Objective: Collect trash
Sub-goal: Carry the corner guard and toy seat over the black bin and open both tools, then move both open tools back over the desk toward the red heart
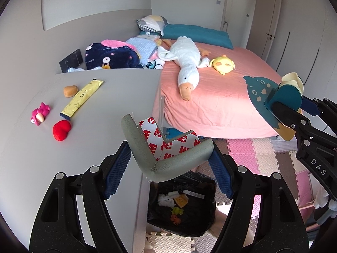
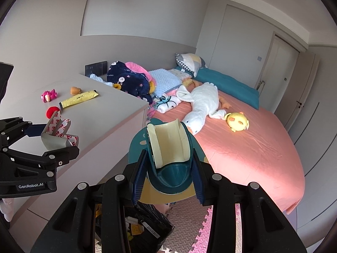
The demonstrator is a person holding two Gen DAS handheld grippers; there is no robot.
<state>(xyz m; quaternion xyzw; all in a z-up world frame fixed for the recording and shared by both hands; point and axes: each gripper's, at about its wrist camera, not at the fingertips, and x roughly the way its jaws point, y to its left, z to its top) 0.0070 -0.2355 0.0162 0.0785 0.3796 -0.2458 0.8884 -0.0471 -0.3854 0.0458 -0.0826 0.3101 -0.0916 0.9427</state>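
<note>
While my left gripper [image 1: 168, 158] clamps the grey corner guard [image 1: 166, 160] above the bin [image 1: 183, 202] at lower centre, and my right gripper [image 2: 168, 172] pinches the teal holder [image 2: 170, 168], either could miss the bin if released off-centre.

Between the left gripper's [image 1: 170, 164] blue pads sits a grey corner guard [image 1: 168, 158] with red-lettered white backing. Below it hangs a black bin bag [image 1: 185, 206]. The right gripper [image 2: 168, 181] holds a teal-and-cream holder [image 2: 170, 154].
</note>
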